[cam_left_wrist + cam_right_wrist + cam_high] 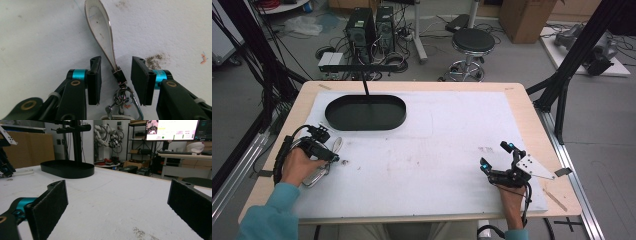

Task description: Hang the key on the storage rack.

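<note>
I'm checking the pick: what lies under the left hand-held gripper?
Between the left hand-held gripper's jaws lies a keychain's white leather loop strap with black clasp and metal rings, on the white table cover. The keychain's lower end is cut off.

Pale wooden counter (532,117), covered almost edge to edge by a white sheet (437,150), smudged in spots. At far left, a black oval tray (365,112). Near the left edge, a keyring with a pale loop strap (103,37) lying flat.

High view looks down; both tongs-mounted views sit close, sharing the black tray (365,112).
</note>
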Tool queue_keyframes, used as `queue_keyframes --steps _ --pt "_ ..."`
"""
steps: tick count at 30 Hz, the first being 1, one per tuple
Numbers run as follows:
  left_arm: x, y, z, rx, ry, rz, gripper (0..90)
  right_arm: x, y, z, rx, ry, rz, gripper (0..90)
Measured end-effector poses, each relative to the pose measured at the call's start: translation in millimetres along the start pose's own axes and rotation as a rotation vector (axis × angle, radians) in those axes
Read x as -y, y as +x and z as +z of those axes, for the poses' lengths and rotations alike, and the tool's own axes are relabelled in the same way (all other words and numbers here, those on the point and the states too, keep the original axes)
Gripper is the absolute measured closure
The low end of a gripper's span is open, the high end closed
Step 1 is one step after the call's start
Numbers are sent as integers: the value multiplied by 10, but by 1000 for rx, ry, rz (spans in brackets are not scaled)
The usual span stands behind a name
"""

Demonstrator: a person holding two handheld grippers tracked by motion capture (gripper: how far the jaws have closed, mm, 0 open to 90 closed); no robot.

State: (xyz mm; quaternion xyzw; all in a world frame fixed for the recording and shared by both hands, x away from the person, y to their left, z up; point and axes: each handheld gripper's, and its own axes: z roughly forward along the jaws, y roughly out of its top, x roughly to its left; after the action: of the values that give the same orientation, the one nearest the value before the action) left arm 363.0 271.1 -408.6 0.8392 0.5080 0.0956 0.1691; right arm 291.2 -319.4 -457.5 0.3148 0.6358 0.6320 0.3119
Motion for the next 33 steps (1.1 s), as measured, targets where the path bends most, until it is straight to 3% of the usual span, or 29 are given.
queue_keyframes --steps 8,12,19,22,24,33 --pt "-7 -24 37 -9 17 10 699 0 2 -3 1 2 4 23" --pt "-5 -33 45 3 20 13 803 0 3 -2 1 1 7 23" --pt "6 -71 49 -23 10 42 813 0 2 -4 1 1 7 23" --pt "11 -95 35 -65 -10 86 814 1 2 -4 0 0 8 23" --pt "13 -88 10 -45 -35 82 814 1 2 -4 1 0 8 23" --pt "35 -60 -135 -31 -164 76 816 0 2 -5 0 2 6 23"
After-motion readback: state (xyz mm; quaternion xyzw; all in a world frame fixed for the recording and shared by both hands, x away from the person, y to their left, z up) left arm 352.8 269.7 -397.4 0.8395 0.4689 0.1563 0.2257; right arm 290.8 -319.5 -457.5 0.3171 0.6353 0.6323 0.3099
